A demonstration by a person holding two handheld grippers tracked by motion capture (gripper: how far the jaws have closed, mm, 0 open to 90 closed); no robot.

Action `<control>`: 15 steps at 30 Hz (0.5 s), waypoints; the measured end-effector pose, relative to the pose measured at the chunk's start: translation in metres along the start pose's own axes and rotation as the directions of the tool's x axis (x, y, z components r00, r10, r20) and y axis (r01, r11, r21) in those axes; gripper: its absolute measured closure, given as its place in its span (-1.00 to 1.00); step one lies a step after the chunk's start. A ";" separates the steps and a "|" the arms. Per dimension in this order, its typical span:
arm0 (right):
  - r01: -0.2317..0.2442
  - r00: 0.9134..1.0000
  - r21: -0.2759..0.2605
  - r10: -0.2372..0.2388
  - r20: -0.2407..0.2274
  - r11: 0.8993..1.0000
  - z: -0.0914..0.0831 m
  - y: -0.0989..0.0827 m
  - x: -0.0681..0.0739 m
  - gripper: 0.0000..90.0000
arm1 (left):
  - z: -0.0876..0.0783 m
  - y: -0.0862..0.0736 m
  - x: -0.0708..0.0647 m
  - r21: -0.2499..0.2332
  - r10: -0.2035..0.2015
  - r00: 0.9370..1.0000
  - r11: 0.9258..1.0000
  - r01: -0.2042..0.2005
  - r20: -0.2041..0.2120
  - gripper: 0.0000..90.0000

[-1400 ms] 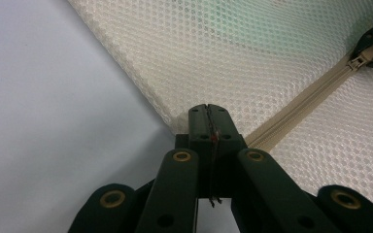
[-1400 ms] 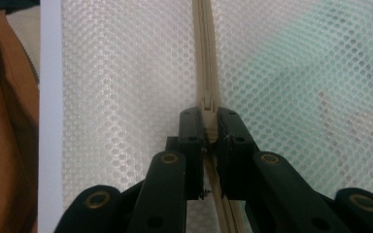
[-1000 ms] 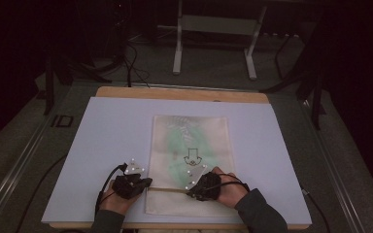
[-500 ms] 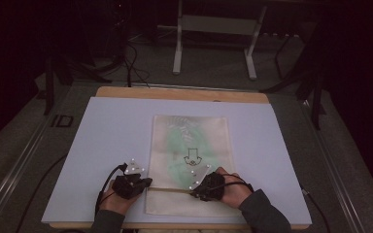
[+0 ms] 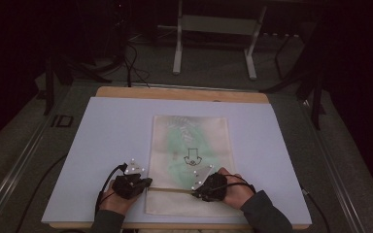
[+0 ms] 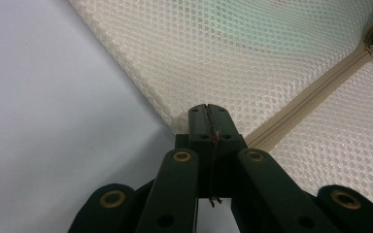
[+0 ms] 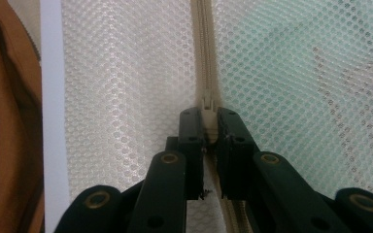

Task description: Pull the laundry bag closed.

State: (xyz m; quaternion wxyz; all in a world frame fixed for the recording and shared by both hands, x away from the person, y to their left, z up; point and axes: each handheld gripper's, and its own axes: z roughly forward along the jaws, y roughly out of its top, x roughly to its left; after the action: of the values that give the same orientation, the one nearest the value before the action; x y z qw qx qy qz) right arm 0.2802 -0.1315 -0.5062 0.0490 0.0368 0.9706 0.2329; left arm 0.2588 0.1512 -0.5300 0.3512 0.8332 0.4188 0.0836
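Note:
A cream mesh bag [image 5: 189,141] with a green item and an arrow-like print inside lies flat on the white board [image 5: 111,141]. Its beige zipper [image 5: 170,189] runs across the near end. My left gripper [image 5: 148,182] is shut on the bag's left edge at the zipper's end; in the left gripper view the jaws [image 6: 208,109] meet on the mesh [image 6: 247,48] beside the zipper tape [image 6: 311,92]. My right gripper [image 5: 194,190] is shut on the zipper pull [image 7: 208,104], with the zipper's teeth [image 7: 204,48] running straight ahead of it.
The white board rests on a wooden table [image 5: 184,93]. A metal stand [image 5: 213,43] and cables stand on the dark floor beyond the far edge. Bare board lies left and right of the bag. A brown surface [image 7: 9,121] borders the board in the right gripper view.

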 end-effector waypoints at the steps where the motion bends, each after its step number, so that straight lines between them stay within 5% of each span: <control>1: -0.004 1.000 -0.002 0.004 0.000 1.000 0.000 0.000 0.000 0.83 | 0.000 0.000 0.000 0.000 -0.001 1.000 1.000 0.001 0.002 0.99; 15: -0.016 1.000 0.001 0.016 0.004 1.000 -0.004 -0.006 -0.001 0.83 | 0.000 0.000 0.000 0.001 -0.001 1.000 1.000 0.001 0.001 0.99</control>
State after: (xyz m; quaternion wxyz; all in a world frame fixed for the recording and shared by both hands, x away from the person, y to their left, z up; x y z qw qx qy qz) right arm 0.2801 -0.1383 -0.5057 0.0493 0.0450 0.9703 0.2326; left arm 0.2589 0.1513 -0.5300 0.3510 0.8332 0.4192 0.0826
